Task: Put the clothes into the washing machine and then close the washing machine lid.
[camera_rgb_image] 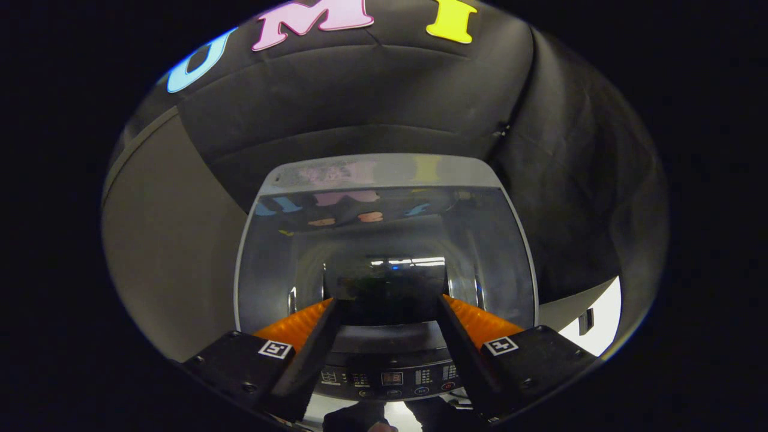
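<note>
The washing machine (384, 171) lies straight ahead, seen from above its front. Its glass lid (384, 240) looks lowered flat in its grey frame, and the booth is mirrored in the glass. Through the glass the drum is dark, and I cannot make out any clothes in it. The control panel (393, 378) with small displays and buttons sits between the bases of my fingers. My gripper (387, 303) is open, its tips over the near part of the lid, with nothing between them. Whether the tips touch the glass I cannot tell.
Black cloth walls close in behind and to the right of the machine. A plain grey panel (168, 252) stands along its left side. A strip of bright floor (597, 330) shows at the right, past the machine's corner.
</note>
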